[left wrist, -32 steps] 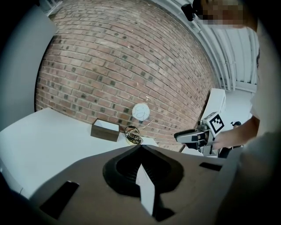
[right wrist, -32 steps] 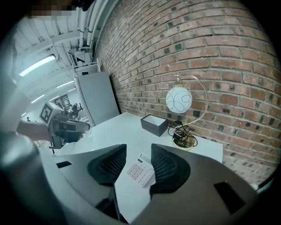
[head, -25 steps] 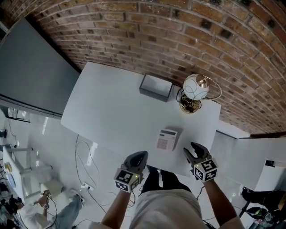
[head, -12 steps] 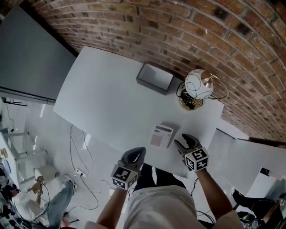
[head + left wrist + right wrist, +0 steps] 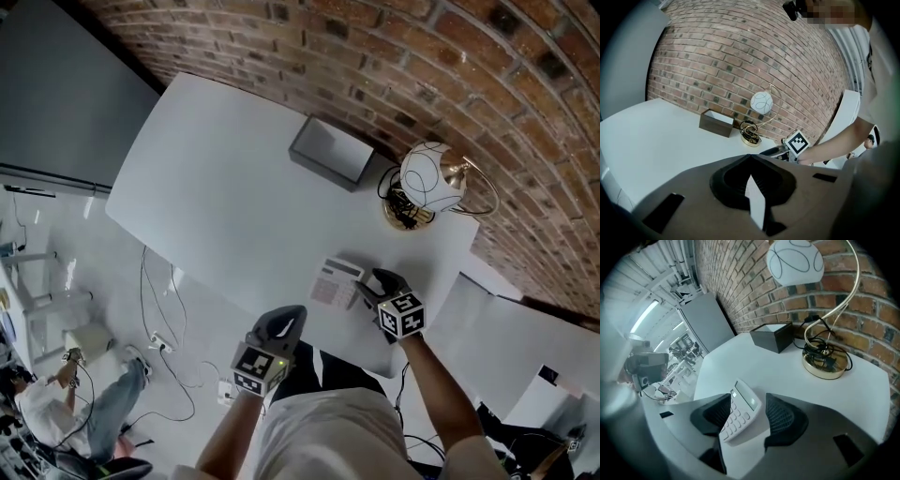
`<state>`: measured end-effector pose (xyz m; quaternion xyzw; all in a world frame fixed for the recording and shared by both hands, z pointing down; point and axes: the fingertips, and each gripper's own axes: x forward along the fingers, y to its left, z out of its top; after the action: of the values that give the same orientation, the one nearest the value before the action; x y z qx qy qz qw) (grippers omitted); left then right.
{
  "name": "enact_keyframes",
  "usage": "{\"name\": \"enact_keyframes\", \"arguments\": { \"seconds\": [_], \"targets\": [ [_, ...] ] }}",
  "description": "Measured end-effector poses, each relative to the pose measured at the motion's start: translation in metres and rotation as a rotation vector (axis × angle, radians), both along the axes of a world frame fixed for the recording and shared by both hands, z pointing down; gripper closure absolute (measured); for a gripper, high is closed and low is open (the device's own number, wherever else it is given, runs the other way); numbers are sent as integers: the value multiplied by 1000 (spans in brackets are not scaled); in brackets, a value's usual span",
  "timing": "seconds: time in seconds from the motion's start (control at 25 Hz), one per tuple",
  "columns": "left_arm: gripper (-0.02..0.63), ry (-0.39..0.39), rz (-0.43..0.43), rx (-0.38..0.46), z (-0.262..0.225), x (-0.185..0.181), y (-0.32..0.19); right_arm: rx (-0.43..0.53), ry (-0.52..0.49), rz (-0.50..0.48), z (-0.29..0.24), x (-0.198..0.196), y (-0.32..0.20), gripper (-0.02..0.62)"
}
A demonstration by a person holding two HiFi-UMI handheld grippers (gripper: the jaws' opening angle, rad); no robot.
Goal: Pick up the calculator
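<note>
calculator lies flat on the white bench, close to its near edge. display end points toward the brick wall. it sits well apart from the dark box and the globe lamp.

right gripper is angled down over it. its jaws have just been opening and stand wide, with the calculator between them and the pads not yet pressing on it.

left gripper hangs off the bench edge, jaws together, nothing in them.

handling, as a judgement:
- likely light, with a stiff plastic shell.
- smooth sides are probably a bit slick, and the keys would give under pressure.
- low profile, so the pads need to go down near the bench.
- best hold looks like across the width, on the two long side edges about mid-body.
</note>
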<state>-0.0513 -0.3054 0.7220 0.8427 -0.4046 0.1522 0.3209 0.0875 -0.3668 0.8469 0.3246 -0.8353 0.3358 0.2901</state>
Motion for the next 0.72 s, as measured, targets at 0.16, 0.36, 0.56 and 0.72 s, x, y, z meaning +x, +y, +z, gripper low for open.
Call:
{"name": "enact_keyframes", "arguments": {
  "seconds": [0.16, 0.36, 0.56, 0.72],
  "targets": [
    [592, -6, -10, -11, 8, 3, 0, -53, -11, 2, 25, -1, -4, 348],
    [592, -15, -21, -22, 15, 7, 2, -105, -25, -22, 47, -7, -4, 348],
    [592, -22, -39, -32, 20, 6, 5, -155, -58, -64, 60, -21, -4, 336],
    [592, -33, -57, -39, 23, 0, 7, -220, -98, -82, 69, -31, -3, 337]
  ]
}}
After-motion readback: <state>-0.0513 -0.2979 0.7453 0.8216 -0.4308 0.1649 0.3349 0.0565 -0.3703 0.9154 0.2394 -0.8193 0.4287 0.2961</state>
